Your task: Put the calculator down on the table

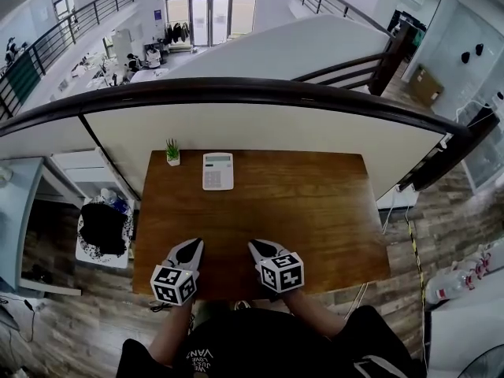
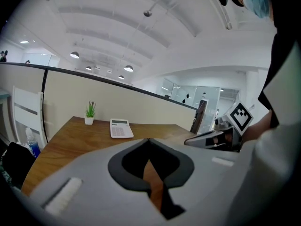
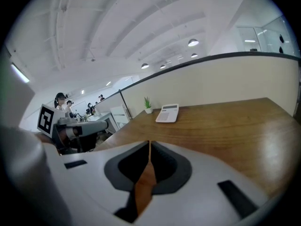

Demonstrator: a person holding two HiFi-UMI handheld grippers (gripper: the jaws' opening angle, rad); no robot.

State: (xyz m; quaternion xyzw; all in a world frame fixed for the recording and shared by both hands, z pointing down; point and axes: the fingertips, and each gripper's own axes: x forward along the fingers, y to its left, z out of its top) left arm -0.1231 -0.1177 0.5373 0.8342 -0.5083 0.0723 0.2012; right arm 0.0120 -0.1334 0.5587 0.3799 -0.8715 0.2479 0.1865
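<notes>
Open-plan office: wooden desk [image 1: 315, 219] against low partition [image 1: 260, 128], cluttered workstations [image 1: 98, 69] on floor below, glass entrance doors [image 1: 211, 18].

Daylight is pouring in through the far windows [image 1: 210, 10] and lamps [image 2: 128, 68] are glowing overhead, keeping everything bright. The table [image 3: 225, 126] is catching a soft sheen. Edges are bending and darkening into black corners, and the close foreground is looking soft.

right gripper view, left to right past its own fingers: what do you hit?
left gripper → potted plant → calculator. The last two stand apart on the table, near its far edge.
</notes>
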